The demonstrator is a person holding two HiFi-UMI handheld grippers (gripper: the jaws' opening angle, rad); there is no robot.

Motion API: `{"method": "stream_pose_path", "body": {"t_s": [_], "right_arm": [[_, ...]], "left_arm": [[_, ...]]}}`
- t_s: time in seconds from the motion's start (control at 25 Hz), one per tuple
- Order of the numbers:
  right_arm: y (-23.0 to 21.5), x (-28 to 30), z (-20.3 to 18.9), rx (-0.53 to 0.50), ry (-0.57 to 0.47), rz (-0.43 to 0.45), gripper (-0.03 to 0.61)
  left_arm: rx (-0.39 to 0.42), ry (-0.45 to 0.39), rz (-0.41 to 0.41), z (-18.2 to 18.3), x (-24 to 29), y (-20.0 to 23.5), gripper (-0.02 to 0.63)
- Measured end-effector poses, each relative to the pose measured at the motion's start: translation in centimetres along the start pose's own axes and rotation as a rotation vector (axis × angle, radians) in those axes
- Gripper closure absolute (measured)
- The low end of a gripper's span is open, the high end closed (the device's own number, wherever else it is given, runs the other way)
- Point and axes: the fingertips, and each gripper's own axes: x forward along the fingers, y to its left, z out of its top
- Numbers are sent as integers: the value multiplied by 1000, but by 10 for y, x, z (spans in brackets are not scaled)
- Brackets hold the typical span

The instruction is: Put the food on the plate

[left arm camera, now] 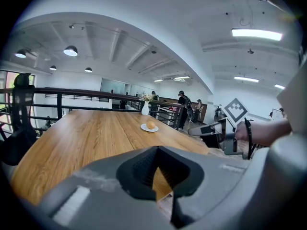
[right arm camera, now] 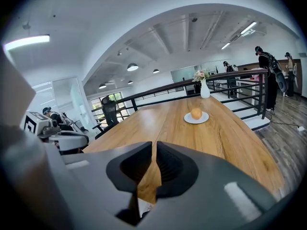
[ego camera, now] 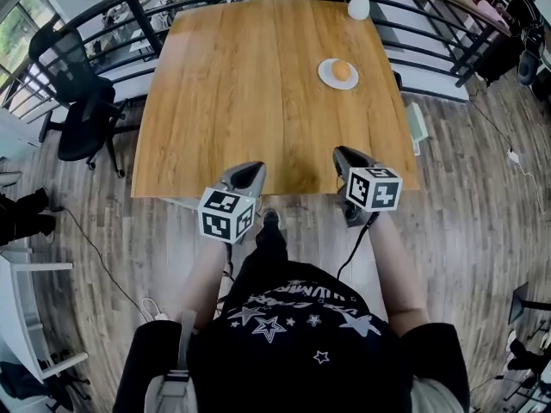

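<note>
Hovering at the table's near edge, left tool and right tool are closed, empty; orange food sits on the plate toward the far right corner.

No legible text anywhere; only unreadable white lettering among stars on the person's dark shirt.

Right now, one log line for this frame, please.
food on plate | left gripper shut, empty | right gripper shut, empty | both at near table edge
</note>
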Motion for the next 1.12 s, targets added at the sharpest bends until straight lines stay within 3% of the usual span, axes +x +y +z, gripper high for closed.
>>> {"method": "stream_pose_path", "body": {"t_s": [0.12,0.4,0.72,1.12], "right_arm": [[7,-12,-11,-1,7,17,575],[25,-43,-35,-19,-2,69,575],[40,-59,-51,57,-31,161,577],[42,-66,-62,35,-22,137,577]], "left_arm": [[-11,-12,20,-8,-15,-10,612],[-39,-19,63,-35,-52,-37,612],[-56,5,113,-53,-78,-51,612],[-40,3,94,-54,-78,-55,612]]}}
